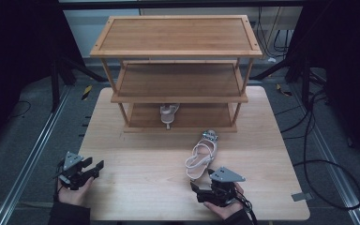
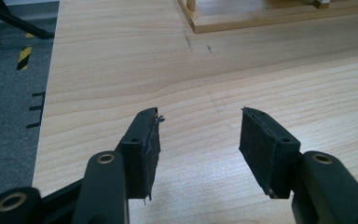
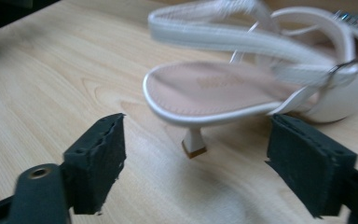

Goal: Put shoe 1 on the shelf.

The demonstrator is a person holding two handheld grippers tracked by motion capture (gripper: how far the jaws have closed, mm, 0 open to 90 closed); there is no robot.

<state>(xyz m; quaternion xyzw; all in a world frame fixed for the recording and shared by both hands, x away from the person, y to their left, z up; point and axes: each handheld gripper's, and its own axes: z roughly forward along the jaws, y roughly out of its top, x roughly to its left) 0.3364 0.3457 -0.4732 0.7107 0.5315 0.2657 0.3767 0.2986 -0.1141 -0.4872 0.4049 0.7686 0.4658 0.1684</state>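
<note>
Sandal [image 1: 201, 158], white and strappy, lies on the pale wooden bench [image 1: 136, 187] in the lower middle of the high view, its low heel toward the bottom of the frame and its glittery toe band toward the shelf rack [image 1: 178, 70]. It sits just in front of the right gripper [image 1: 199, 186], apart from it. In the right gripper view the shoe takes up the upper right: a smooth padded insole, thin ribbed straps with a small metal buckle, and a short tapered heel [image 3: 194, 143] with a tan tip resting on the wood. The right fingers [image 3: 99, 161] stand released, spread to either side of that heel end with nothing between them; judging by this line-up, the heel end of the shoe is the part being approached for a grasp.

A matching sandal [image 1: 169, 114] already stands on the lowest board of the rack, upper middle of the high view, so the one on the bench probably belongs beside it. The rack is warm brown wood, three flat boards with raised edges on slim posts.

The left gripper [image 1: 93, 169] is held at the lower left of the high view, well apart from the shoe. Its black fingers [image 2: 144, 149], faced with rough dark pads frayed at the edges, are released with bare wood grain between them; it appears to be waiting out of the way.
</note>
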